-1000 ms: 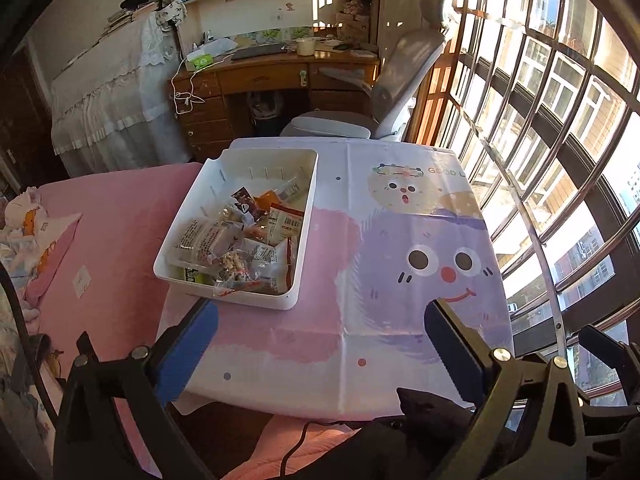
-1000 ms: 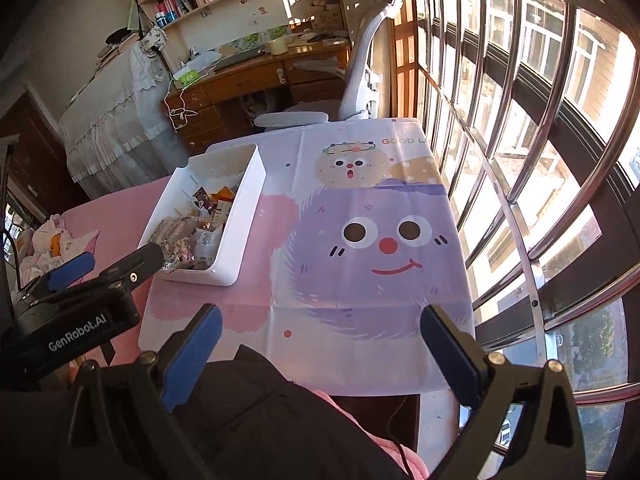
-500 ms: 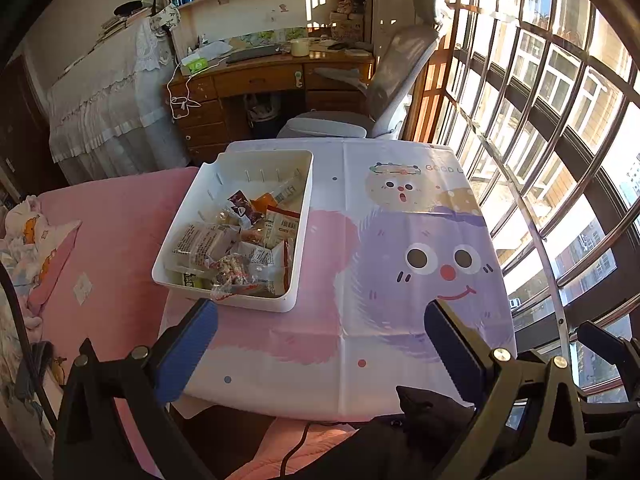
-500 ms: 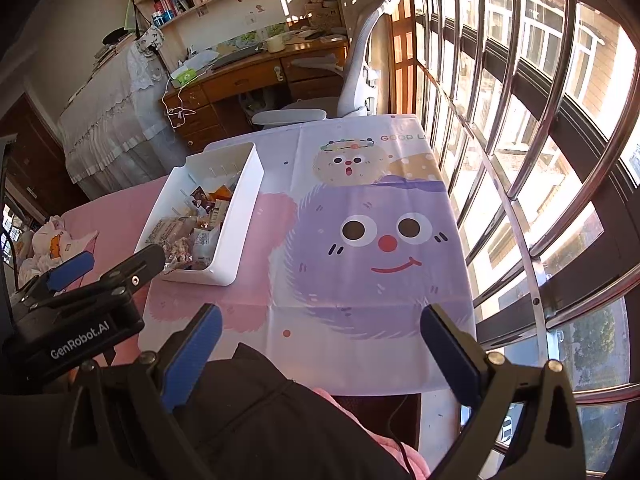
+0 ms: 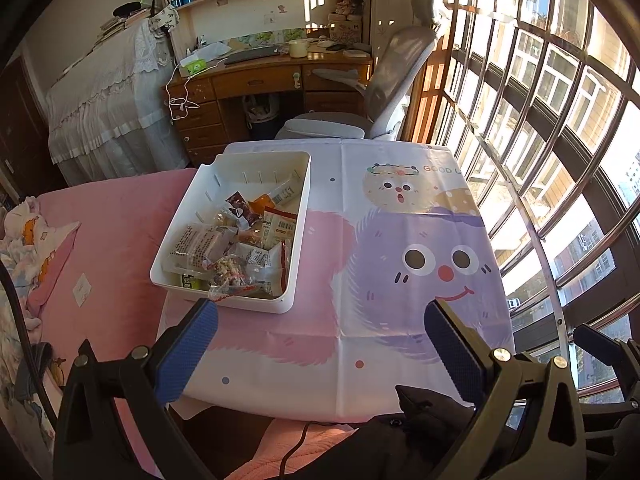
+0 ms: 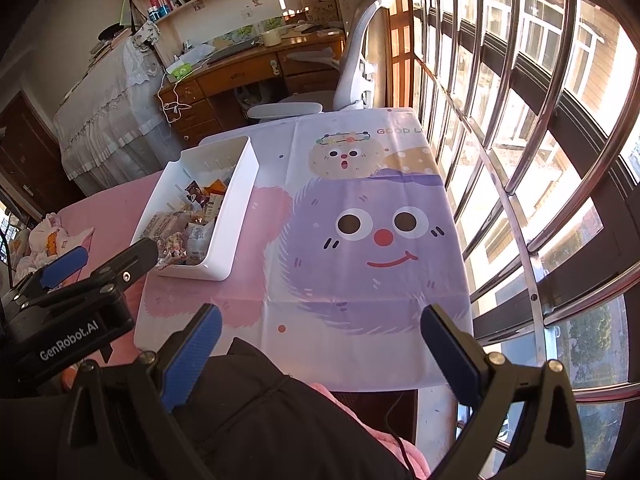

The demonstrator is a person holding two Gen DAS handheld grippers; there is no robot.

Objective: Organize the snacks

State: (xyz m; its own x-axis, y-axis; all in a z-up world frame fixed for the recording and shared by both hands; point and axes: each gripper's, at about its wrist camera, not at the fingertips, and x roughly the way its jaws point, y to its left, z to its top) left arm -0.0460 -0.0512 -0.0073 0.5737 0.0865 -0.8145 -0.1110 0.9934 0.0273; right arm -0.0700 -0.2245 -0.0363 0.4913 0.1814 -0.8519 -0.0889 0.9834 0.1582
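Both grippers are up close over the near edge of the table: the left gripper (image 5: 320,344) has its blue pads spread wide with nothing between them, and the right gripper (image 6: 318,338) is just as wide apart and empty. Under them is the tablecloth (image 5: 400,240) with a purple cartoon face. A bit farther, on the left side of the table, sits a white bin (image 5: 298,248) full of wrapped snacks (image 5: 236,240). Beyond that there's a grey chair (image 5: 384,92), then a wooden desk (image 5: 260,80) at the far wall.
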